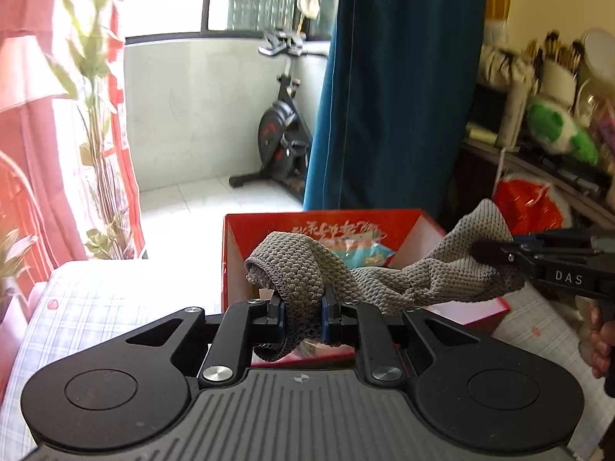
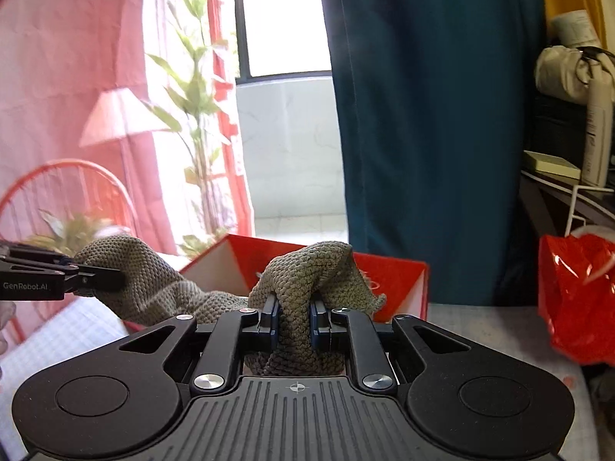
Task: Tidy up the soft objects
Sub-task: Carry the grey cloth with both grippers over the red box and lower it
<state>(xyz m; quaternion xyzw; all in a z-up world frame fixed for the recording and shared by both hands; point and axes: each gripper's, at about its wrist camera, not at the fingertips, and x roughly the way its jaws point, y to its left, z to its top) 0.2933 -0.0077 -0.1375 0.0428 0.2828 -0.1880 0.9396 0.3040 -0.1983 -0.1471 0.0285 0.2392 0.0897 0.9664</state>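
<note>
Left wrist view: the left hand-held gripper (image 1: 303, 317) is clamped on one end of a grey knitted cloth (image 1: 369, 276), its blue-padded fingers (image 1: 278, 313) pressing the bunched fabric from both sides. The cloth stretches off to the right, where the right hand-held gripper (image 1: 496, 255) pinches its other end. The fabric hangs in the air between the two, over an open red cardboard box (image 1: 269, 226) with white inner walls and a pale blue packet inside. The box stands on a bed with a light checked sheet (image 1: 96, 307). Behind are an exercise bike (image 1: 282, 130), a teal curtain (image 1: 399, 88) and a red plastic bag (image 1: 526, 203).

Right wrist view: the right hand-held gripper (image 2: 295, 319) holds the cloth's (image 2: 303, 280) other end, gripped tight between its fingers (image 2: 269, 317). The fabric runs left to the left hand-held gripper (image 2: 96, 278), closed on the far end. The red box (image 2: 399, 280) sits just beyond, under the cloth. The red bag (image 2: 576, 292) is off to the right, and a green plant (image 2: 192, 88) stands before a pink curtain (image 2: 69, 38).
</note>
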